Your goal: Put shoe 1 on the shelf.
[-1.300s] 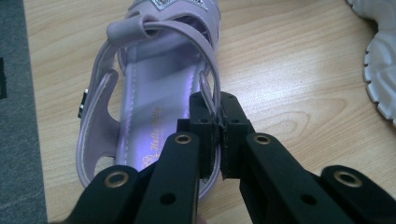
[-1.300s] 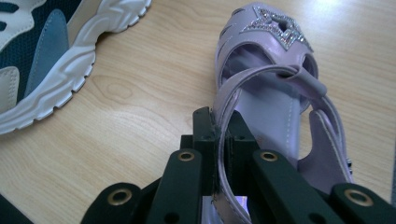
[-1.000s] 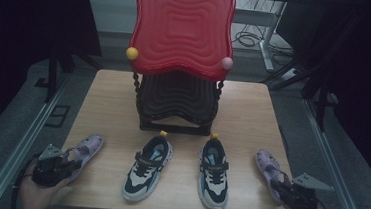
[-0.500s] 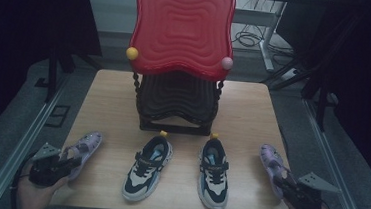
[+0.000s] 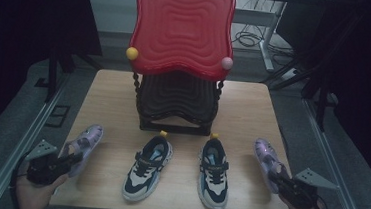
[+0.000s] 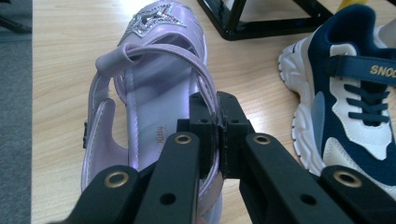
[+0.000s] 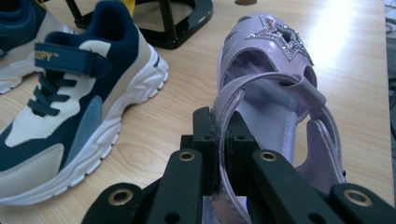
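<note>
Your left gripper pinches the left sandal near the table's left edge; your right gripper clamps the right sandal near the right edge. Two sneakers lie between them, with the dark stand behind.

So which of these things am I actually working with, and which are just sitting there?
In hand:
left gripper shut on left purple sandal
right gripper shut on right purple sandal

Lying about:
left sneaker
right sneaker
black rack
red tray
</note>
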`<state>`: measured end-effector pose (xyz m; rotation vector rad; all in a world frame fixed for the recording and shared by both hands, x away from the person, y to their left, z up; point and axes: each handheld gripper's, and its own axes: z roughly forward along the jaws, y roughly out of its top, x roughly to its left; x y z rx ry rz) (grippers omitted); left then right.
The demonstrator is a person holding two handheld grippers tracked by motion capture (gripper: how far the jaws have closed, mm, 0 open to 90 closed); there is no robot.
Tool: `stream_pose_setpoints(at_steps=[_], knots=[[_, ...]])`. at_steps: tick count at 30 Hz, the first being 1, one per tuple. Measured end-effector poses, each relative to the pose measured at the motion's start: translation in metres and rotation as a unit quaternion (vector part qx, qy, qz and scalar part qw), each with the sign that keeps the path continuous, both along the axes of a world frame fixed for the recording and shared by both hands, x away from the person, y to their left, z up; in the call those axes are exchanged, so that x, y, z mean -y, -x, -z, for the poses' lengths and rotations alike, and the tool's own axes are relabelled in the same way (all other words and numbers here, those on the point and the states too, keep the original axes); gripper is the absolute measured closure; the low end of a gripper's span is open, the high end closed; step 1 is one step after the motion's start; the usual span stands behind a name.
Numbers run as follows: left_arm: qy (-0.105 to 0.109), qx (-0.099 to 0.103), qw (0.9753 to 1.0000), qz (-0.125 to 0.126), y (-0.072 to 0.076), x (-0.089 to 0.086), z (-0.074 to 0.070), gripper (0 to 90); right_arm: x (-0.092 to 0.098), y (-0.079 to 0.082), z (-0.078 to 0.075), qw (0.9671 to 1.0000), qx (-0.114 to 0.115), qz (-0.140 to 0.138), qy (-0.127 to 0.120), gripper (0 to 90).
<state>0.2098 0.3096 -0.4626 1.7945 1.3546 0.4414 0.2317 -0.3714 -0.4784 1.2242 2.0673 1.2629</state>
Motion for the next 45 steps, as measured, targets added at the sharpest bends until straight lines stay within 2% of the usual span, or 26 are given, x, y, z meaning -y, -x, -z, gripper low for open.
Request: stream_pose_setpoints(at_steps=[10,20,24,32,45], knots=[[0.006,0.02,0.9996,0.018,-0.005,0.012,-0.014,86.4,-0.013,-0.007,-0.016,0.9993,0.024,-0.025,-0.018,86.4],[0.008,0.037,0.9986,0.038,-0.015,0.03,-0.025,86.3,-0.03,-0.014,-0.039,0.9962,0.057,-0.054,-0.039,86.4],[0.014,0.041,0.9979,0.048,-0.02,0.036,-0.027,86.3,-0.038,-0.017,-0.04,0.9952,0.061,-0.066,-0.038,86.4],[0.019,0.046,0.9971,0.057,-0.028,0.046,-0.028,86.3,-0.055,-0.027,-0.038,0.9942,0.054,-0.084,-0.041,86.4],[0.024,0.056,0.9957,0.069,-0.031,0.055,-0.034,86.3,-0.077,-0.031,-0.045,0.9908,0.069,-0.107,-0.045,86.4]])
